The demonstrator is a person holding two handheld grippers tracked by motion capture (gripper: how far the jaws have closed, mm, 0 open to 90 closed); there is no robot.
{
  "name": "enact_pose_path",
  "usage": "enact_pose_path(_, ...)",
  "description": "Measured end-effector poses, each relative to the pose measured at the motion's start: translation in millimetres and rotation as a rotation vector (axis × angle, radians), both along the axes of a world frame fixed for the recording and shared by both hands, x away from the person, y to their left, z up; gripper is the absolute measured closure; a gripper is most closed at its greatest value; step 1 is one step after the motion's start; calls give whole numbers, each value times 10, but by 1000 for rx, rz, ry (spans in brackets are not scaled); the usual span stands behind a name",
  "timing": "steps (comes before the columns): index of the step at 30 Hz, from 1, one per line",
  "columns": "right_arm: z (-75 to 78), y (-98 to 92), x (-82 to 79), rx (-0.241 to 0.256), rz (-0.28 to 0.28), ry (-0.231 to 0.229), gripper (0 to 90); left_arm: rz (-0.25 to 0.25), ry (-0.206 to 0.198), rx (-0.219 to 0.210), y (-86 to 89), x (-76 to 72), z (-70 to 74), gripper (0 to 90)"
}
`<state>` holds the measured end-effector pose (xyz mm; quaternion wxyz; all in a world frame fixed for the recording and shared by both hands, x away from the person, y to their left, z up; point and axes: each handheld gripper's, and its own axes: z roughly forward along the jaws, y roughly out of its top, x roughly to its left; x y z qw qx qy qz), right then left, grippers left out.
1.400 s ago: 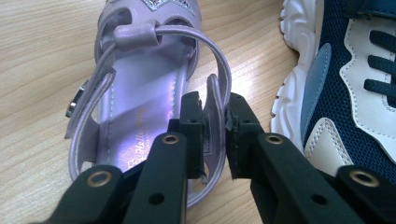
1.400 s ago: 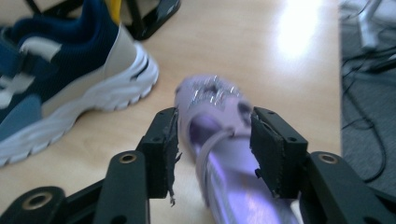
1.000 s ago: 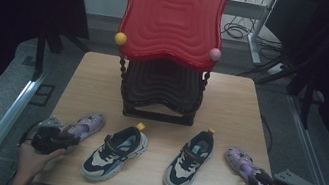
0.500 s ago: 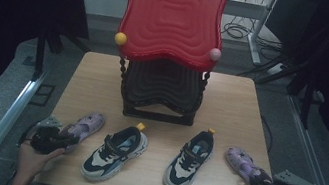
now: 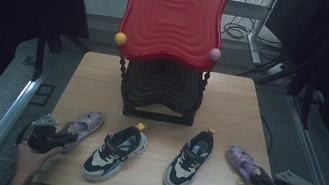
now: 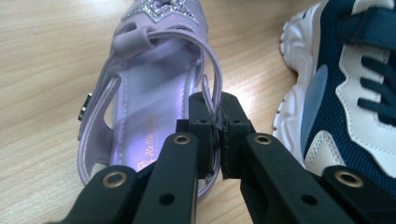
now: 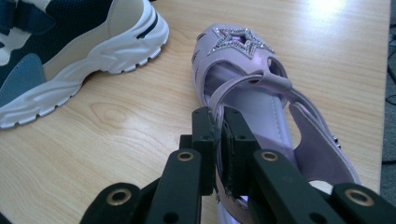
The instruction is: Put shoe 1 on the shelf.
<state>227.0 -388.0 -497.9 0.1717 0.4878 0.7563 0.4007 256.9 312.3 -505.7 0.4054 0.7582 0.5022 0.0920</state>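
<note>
We have a lilac sandal in each gripper. Our left gripper [image 6: 215, 128] has its jaws pressed together on the thin heel strap of the left sandal [image 6: 149, 88], which lies flat on the wooden table [image 5: 231, 104] near its front left corner, just beside the left navy-and-white sneaker [image 5: 114, 152]. Our right gripper [image 7: 218, 135] pinches the strap of the right sandal [image 7: 261, 107] in the same way; that sandal lies near the front right corner, beside the right sneaker [image 5: 189, 161]. Both sandals appear to rest with their soles on the wood, toes pointing away from us. Behind the row of shoes stands the red-topped tiered rack [image 5: 167, 47], its dark lower shelf open towards us.

We judge the weak point to be the grip itself. Each strap is narrow, soft and glossy, and we hold it only with the jaw tips, so when we lift, the sandal will likely hang toe-down and swing. A quick lift could let the strap slide out and drop the shoe, on the right perhaps off the table edge, which is close. A swinging left sandal could also knock the sneaker next to it askew. If the rack is where these go, a dangling toe may catch the shelf's front lip or its twisted posts, so we would want a slow, level carry.
</note>
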Motion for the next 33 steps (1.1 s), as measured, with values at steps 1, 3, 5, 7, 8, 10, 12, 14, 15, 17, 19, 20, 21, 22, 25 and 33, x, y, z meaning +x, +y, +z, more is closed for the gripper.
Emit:
enact_pose_path(1, 5, -1, -1, 3, -7, -4, 856, 3, -3, -6, 11, -2, 3, 861)
enact_pose_path(3, 12, -2, -4, 9, -14, -9, 855, 10, -13, -23, 33, -10, 13, 863)
enact_pose_path(5, 20, -5, -6, 16, -21, -16, 856, 19, -33, -32, 43, -23, 31, 863)
enact_pose_path(7, 32, -11, -12, 24, -30, -21, 856, 22, -47, -37, 51, -36, 58, 860)
enact_pose_path(8, 39, -15, -16, 31, -33, -27, 856, 24, -53, -38, 51, -42, 71, 858)
enact_pose_path(10, 55, -19, -26, 44, -41, -36, 855, 27, -66, -46, 51, -56, 97, 857)
enact_pose_path(12, 72, -15, -32, 49, -47, -46, 855, 28, -75, -54, 57, -68, 123, 858)
enact_pose_path(14, 91, 1, -40, 50, -46, -53, 855, 30, -81, -65, 73, -79, 142, 858)
enact_pose_path(15, 100, 9, -43, 50, -46, -59, 855, 31, -84, -69, 84, -85, 151, 858)
enact_pose_path(17, 118, 24, -50, 52, -44, -65, 854, 39, -90, -74, 103, -97, 167, 858)
enact_pose_path(19, 142, 45, -55, 55, -41, -74, 854, 47, -99, -78, 124, -111, 189, 858)
enact_pose_path(20, 150, 51, -56, 55, -41, -79, 854, 49, -108, -83, 134, -119, 201, 858)
enact_pose_path(21, 162, 60, -59, 61, -40, -82, 854, 55, -118, -89, 141, -130, 216, 858)
enact_pose_path(22, 177, 70, -62, 71, -39, -86, 853, 55, -128, -96, 146, -138, 232, 858)
enact_pose_path(25, 232, 112, -69, 93, -38, -108, 852, 57, -157, -110, 136, -162, 290, 858)
enact_pose_path(33, 355, 196, -80, 136, -30, -160, 852, 51, -212, -123, 93, -205, 442, 858)
